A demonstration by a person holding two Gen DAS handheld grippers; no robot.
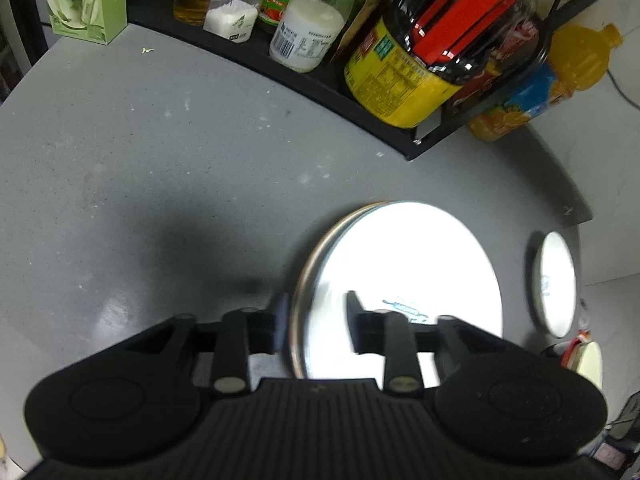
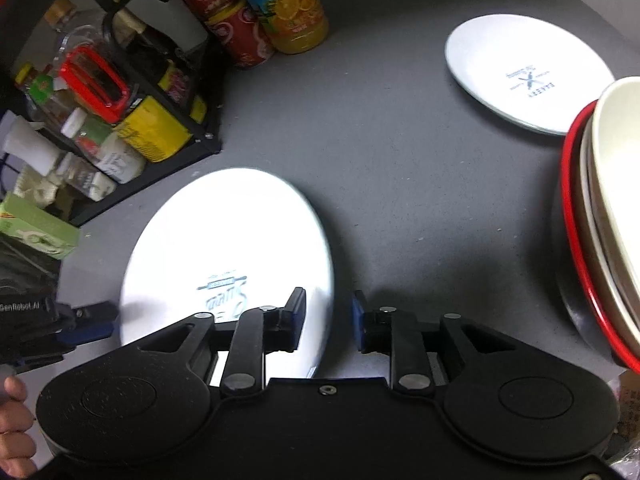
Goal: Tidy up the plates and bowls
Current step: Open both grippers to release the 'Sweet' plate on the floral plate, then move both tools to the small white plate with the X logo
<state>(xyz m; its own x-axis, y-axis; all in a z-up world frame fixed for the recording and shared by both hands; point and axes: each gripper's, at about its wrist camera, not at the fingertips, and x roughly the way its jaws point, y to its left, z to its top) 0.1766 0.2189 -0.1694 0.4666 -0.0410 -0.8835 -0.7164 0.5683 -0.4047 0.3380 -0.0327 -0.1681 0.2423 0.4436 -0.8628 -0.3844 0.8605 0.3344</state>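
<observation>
Reading "BAKERY": far plate [image 2: 524, 76] print.

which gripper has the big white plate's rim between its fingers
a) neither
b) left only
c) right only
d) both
d: the left gripper straddles one edge of the big white plate and the right gripper straddles the opposite edge, both with open jaws.

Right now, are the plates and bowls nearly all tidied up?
Partly. Cream bowls already sit nested in a red-rimmed dish. In hand: both grippers straddle opposite rims of the large white printed plate, left gripper and right gripper open. Left: the smaller white lettered plate lies alone on the grey counter.
</observation>
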